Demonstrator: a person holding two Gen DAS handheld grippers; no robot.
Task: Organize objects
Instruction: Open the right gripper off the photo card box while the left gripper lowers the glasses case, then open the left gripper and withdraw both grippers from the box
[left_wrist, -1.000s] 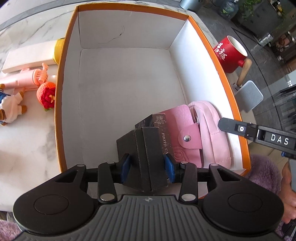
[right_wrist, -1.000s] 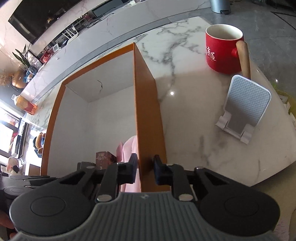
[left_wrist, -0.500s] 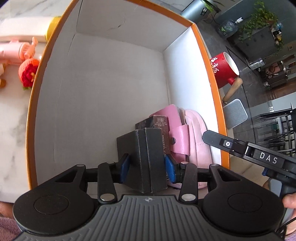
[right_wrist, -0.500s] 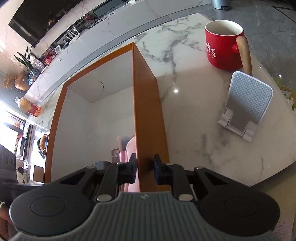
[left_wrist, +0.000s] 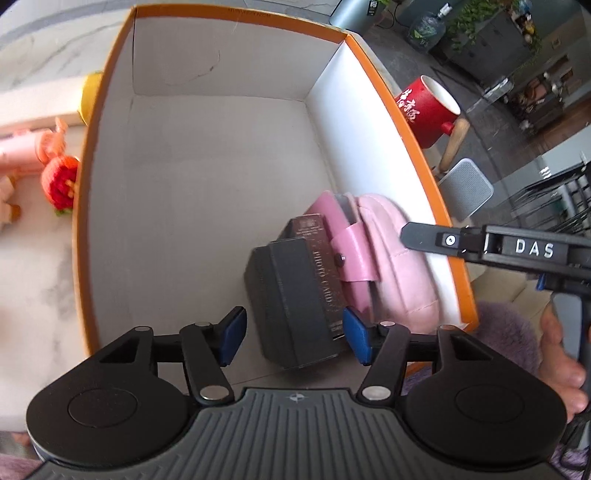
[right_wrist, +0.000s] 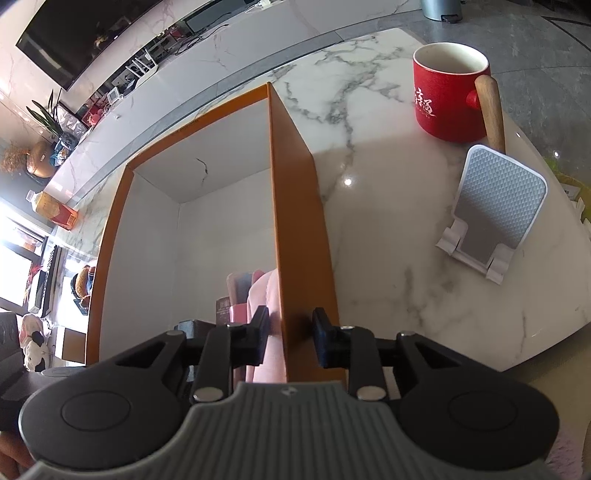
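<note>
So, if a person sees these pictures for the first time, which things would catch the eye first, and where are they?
Probably the big orange box, white inside, fills the view; the right gripper straddles its right wall. In its near right corner a dark box stands against a pink pouch, with the left gripper open around the dark box. Outside, a red mug stands on the marble table.

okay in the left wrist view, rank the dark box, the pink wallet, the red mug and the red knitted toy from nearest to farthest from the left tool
From the left tool:
1. Dark box, between its open fingers, inside the orange box.
2. Pink wallet, just beyond, to the right, inside too.
3. Red knitted toy, outside the left wall.
4. Red mug, outside the right wall, far end.
</note>
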